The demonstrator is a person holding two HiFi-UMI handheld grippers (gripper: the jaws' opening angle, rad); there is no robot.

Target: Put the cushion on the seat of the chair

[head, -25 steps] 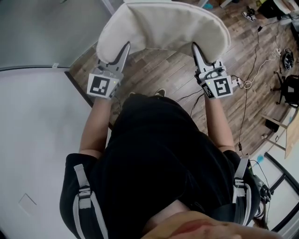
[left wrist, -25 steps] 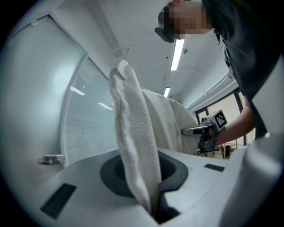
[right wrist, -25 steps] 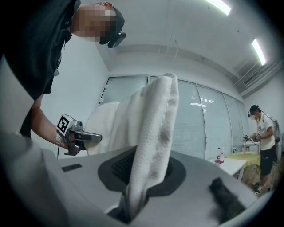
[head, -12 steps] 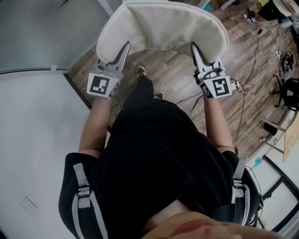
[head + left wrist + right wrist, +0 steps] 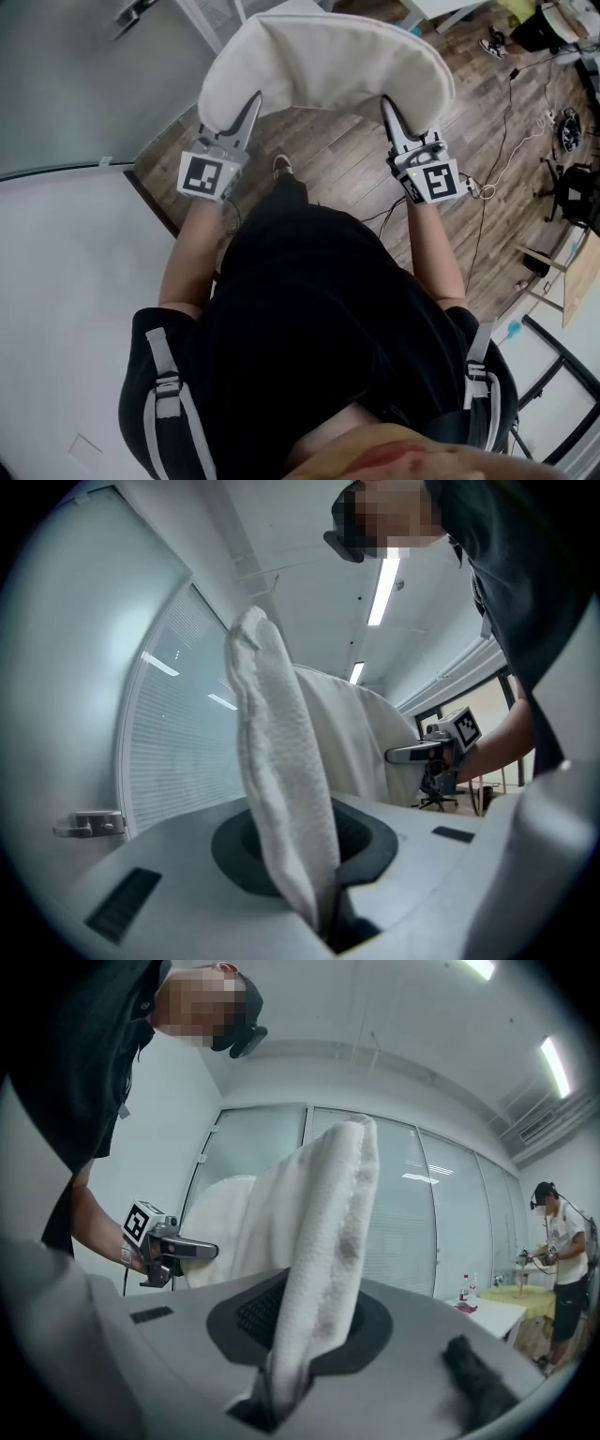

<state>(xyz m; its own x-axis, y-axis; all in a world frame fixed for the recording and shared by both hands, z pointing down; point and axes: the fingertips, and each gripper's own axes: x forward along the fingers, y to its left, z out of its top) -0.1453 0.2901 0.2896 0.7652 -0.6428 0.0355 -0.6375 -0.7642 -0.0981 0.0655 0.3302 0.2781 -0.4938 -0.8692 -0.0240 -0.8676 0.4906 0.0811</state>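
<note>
Cables (image 5: 511, 155) are trailing across the wood-plank floor (image 5: 337, 159), near a black swivel-chair base (image 5: 568, 186). Another person (image 5: 565, 1260) is standing beside a white worktop (image 5: 489, 1312). Ceiling light strips (image 5: 555, 1065) are glowing above a glass partition (image 5: 412, 1232).

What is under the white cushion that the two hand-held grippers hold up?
The cushion hangs between the left hand-held gripper and the right hand-held gripper. Past its near edge, wood floor and one shoe show. What lies directly beneath it is covered.

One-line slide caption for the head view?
White cushion held over wood floor, left gripper and right gripper shut on its edge.
</note>
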